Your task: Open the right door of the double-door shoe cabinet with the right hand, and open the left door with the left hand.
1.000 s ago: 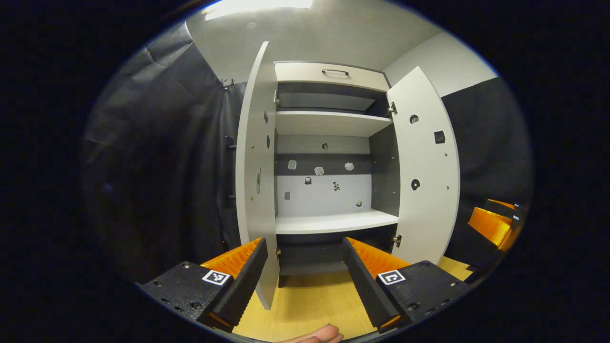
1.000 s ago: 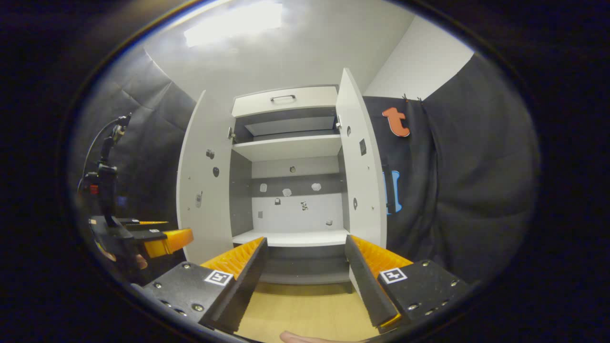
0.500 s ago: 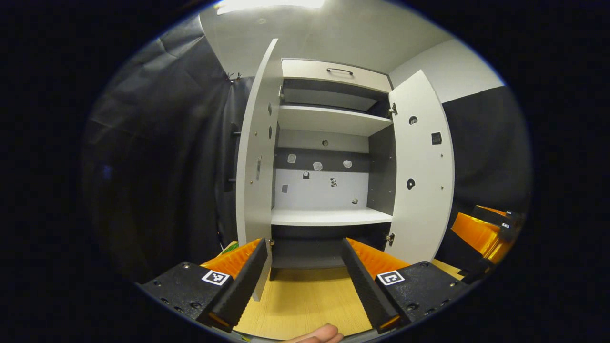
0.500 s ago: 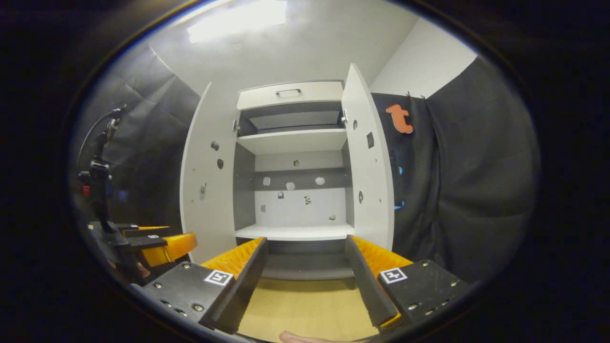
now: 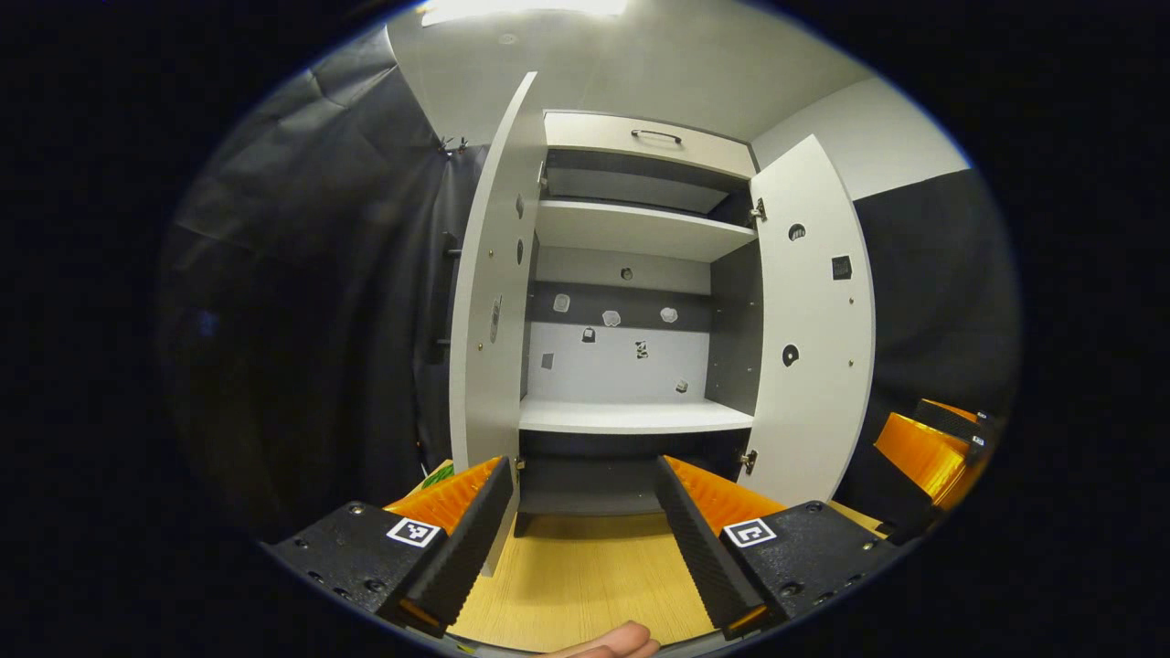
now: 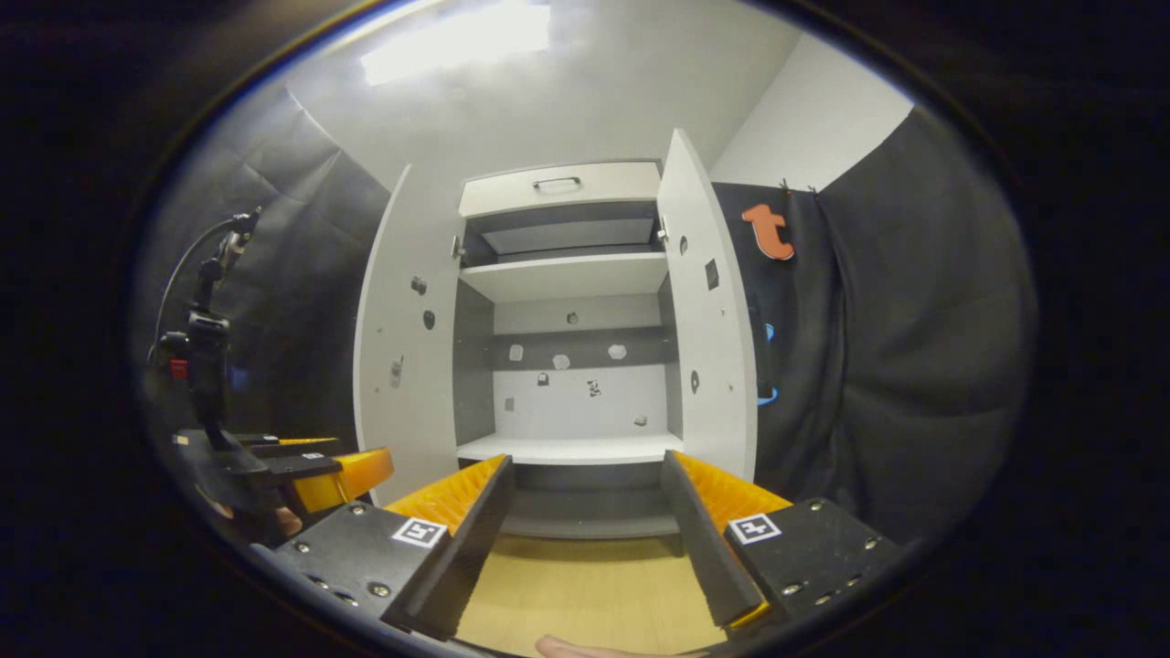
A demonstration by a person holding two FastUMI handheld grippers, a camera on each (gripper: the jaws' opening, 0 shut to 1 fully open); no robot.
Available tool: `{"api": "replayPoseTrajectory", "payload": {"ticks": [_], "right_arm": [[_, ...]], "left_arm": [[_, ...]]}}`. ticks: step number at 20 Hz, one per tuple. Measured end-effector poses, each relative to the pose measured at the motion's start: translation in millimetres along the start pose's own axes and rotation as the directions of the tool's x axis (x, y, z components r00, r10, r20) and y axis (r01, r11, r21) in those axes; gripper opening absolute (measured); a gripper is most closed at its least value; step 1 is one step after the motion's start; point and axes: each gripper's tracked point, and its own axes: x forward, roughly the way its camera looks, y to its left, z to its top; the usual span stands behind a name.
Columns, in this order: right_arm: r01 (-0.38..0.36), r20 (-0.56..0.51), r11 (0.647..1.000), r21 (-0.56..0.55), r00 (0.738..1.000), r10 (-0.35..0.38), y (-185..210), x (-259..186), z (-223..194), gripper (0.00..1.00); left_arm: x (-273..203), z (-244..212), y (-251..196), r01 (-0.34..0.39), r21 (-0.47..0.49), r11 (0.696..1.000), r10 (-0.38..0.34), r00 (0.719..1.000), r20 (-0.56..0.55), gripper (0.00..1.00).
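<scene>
Black cloth surrounds our cabinet (image 5: 631, 274); its left door (image 5: 494, 274) and right door (image 5: 813, 320) stand open, so nothing remains; our left gripper (image 5: 580, 530) and right gripper (image 6: 585, 530) gape wide, empty.

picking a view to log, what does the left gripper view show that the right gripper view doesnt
Left gripper view alone: the right gripper, orange, low at its right edge, and the left door nearly edge-on.

Right gripper view alone: the left gripper low at its left edge, a black stand rising behind it, and the left door's inner face.

Both: the cabinet with both doors open, including the right door, bare shelves, a top drawer, wooden floor, and each view's own open fingers.
</scene>
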Motion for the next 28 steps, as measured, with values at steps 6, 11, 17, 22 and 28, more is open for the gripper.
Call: {"api": "replayPoseTrajectory", "payload": {"ticks": [6, 11, 17, 22, 28], "right_arm": [[-0.070, -0.024, 0.997, 0.031, 0.997, 0.070, 8.8, -3.7, -10.7, 0.96], [-0.067, -0.025, 0.997, 0.036, 0.997, 0.068, 0.3, -9.3, -13.5, 0.96], [-0.112, -0.013, 0.990, 0.087, 0.993, 0.114, 5.0, -17.5, -6.3, 0.96], [-0.095, -0.010, 0.993, 0.076, 0.995, 0.096, 8.7, -15.9, -9.9, 0.96], [-0.105, -0.019, 0.991, 0.079, 0.994, 0.107, 10.1, -14.3, -16.6, 0.96]], "left_arm": [[-3.6, 3.0, -11.1, 0.007, 0.017, 1.000, -0.007, 1.000, 0.022, 0.97], [-4.3, 0.7, -16.2, 0.002, 0.015, 1.000, -0.002, 1.000, 0.013, 0.97], [-4.9, -0.7, -19.6, 0.025, 0.000, 1.000, -0.025, 0.999, 0.021, 0.96], [-5.3, -4.3, -17.6, 0.041, 0.004, 0.999, -0.041, 0.999, 0.015, 0.97], [-8.7, 3.2, -17.8, 0.050, -0.009, 0.999, -0.050, 0.997, 0.055, 0.95]]}}
